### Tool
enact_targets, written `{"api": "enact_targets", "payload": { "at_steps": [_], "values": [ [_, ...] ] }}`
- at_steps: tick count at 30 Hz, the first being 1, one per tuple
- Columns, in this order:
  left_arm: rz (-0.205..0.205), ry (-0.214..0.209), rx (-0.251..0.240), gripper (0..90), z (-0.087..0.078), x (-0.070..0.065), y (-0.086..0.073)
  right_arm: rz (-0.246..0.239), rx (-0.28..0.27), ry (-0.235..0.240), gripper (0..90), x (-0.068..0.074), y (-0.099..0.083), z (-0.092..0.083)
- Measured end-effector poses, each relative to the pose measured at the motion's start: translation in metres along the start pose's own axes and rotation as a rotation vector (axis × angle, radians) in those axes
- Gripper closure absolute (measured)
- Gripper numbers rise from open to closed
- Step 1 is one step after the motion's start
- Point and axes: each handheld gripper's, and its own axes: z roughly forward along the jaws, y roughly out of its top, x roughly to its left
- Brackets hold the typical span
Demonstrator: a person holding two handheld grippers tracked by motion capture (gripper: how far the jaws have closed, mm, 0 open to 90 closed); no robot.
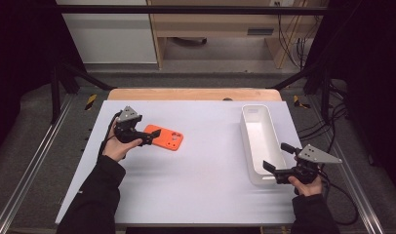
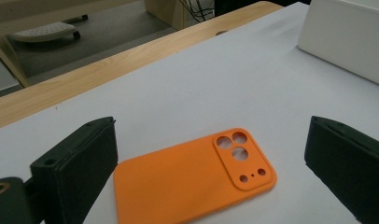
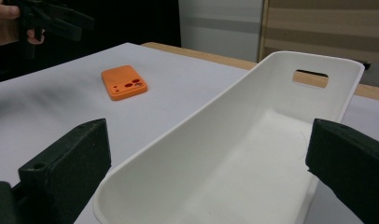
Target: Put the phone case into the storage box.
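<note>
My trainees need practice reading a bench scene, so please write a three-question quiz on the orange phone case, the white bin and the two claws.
1. True or false: the orange phone case lies inside the white bin.
2. Which claw is at the phone case? A) left claw B) right claw
3. Fill in: the right claw's jaws stand open around the near end of the white ____.

Key: 1 false, it lies flat on the table. 2 A. 3 bin.
</note>
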Motion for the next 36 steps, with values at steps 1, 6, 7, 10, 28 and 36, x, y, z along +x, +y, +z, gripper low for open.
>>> {"api": "enact_targets", "payload": {
  "at_steps": [1,6,7,10,28,36],
  "values": [
    [0.000,0.003,-0.003,2.0,0.001,0.001,0.001,0.001,0.001,0.000,0.5,0.000,0.000,0.000],
    [0.002,0.022,0.019,2.1,0.009,0.005,0.006,0.001,0.003,0.001,0.5,0.000,-0.001,0.001],
    [0.003,0.022,0.026,2.1,0.010,0.007,0.006,-0.001,0.000,0.002,0.5,0.000,-0.001,0.000],
    [-0.007,0.027,0.030,2.3,0.015,0.010,0.008,0.004,-0.002,0.003,0.5,0.000,0.000,0.000],
    [-0.006,0.060,0.087,4.6,0.048,0.019,0.014,0.005,-0.002,0.005,0.5,-0.001,-0.001,0.000],
    [0.003,0.084,0.099,12.6,0.058,0.023,0.009,0.006,-0.003,0.006,0.5,-0.001,-0.001,0.000]
  ]
}}
